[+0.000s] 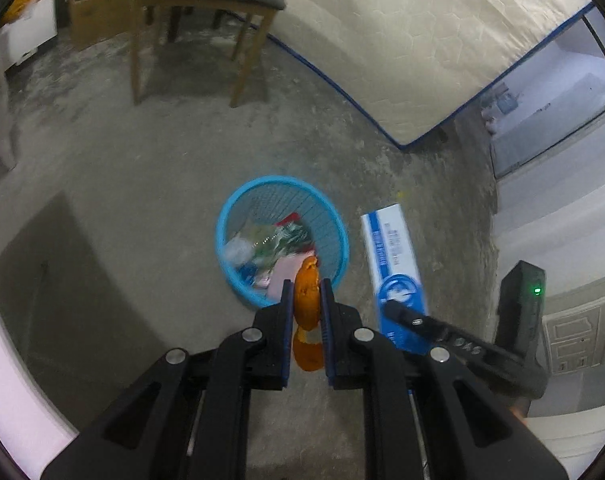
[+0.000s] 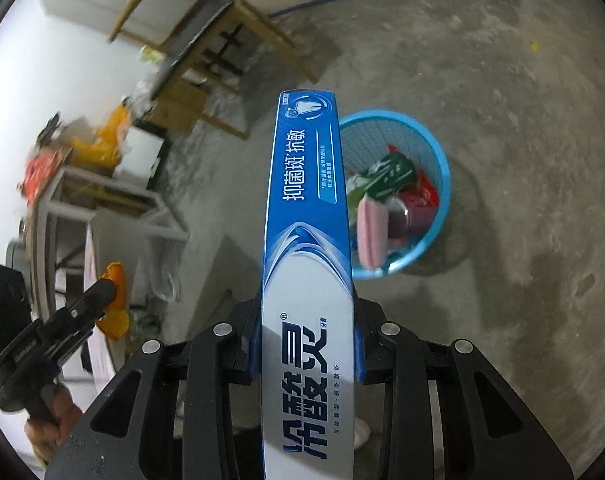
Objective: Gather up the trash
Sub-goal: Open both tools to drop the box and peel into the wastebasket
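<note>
Left wrist view shows the left hand-held gripper (image 1: pixel 305 286) clamped on orange peel (image 1: pixel 306 300), with the blue basket (image 1: pixel 334 224) just ahead and below. Right hand-held gripper (image 2: pixel 307 336) is clamped on a toothpaste box (image 2: pixel 307 208), which juts far forward; released short of the basket, either piece could strike the rim and fall onto the floor (image 1: pixel 142 160).

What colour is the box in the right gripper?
Blue fading to white, with printed lettering. The box shows best in the right wrist view, clamped in the right gripper.
</note>
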